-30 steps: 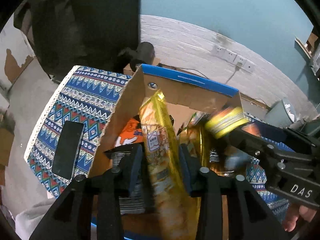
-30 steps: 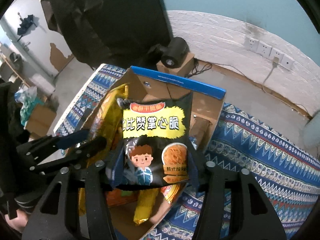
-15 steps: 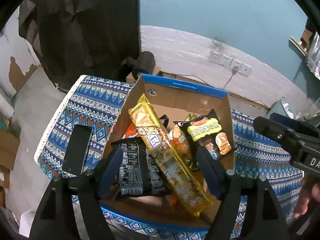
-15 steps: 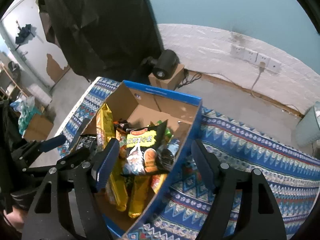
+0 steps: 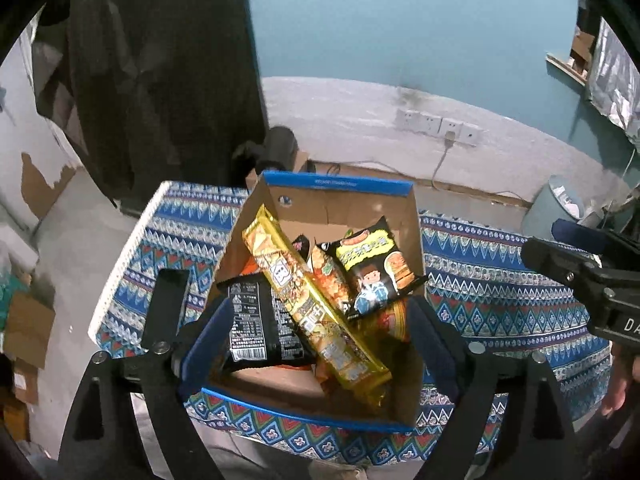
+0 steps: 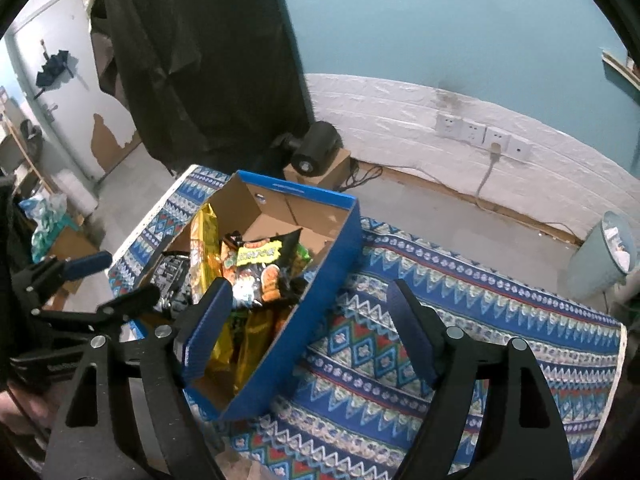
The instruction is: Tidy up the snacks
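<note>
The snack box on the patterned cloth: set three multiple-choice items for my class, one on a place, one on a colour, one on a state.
1. Where does the long yellow packet lie?
A. On the floor
B. Inside the cardboard box
C. On the bare cloth

2. What colour is the outside of the box?
A. Blue
B. Red
C. White

3. What is between the fingers of the left gripper?
A. A clamped black packet
B. A clamped yellow packet
C. Nothing gripped

Answers:
1 B, it rests slanted on the other snacks within the box walls.
2 A, the right wrist view shows a blue side wall and rim.
3 C, the jaws are opening above the box and no pad presses on any packet.
</note>
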The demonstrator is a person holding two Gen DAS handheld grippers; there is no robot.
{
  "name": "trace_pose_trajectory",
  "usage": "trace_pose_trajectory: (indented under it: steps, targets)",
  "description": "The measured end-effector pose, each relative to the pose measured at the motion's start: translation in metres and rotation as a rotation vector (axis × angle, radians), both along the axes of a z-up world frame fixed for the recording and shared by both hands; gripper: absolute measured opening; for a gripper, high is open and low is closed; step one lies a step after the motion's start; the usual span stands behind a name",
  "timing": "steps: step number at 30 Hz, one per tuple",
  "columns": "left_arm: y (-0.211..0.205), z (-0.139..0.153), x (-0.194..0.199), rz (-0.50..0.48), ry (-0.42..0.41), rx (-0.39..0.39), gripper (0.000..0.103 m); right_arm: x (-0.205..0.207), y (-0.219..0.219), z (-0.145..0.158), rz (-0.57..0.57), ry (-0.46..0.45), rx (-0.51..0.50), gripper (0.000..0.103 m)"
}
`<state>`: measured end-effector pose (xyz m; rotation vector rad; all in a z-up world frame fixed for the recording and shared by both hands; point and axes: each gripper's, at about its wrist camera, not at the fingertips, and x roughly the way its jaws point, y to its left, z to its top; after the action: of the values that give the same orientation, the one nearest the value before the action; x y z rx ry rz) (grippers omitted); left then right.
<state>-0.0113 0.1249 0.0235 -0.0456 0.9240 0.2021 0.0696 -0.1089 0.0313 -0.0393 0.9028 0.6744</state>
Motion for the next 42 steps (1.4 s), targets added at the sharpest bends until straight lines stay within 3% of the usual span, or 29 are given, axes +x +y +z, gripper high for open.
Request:
trace_pose_trajectory:
  steps: [4,15,42]
  targets:
    - [-0.011,0.005,-0.003,-0.016,-0.019,0.048,0.092,-0.007,-0.015,0.003,-0.017,-0.014,0.029,0.079]
    - [-0.032,0.008,-0.007,-0.056,-0.028,0.075,0.093,-0.013,-0.030,-0.005,-0.032,-0.010,0.015,0.079]
    - [-0.031,0.003,-0.003,-0.041,-0.003,0.072,0.094,-0.014,-0.027,-0.011,-0.014,-0.009,-0.016,0.079]
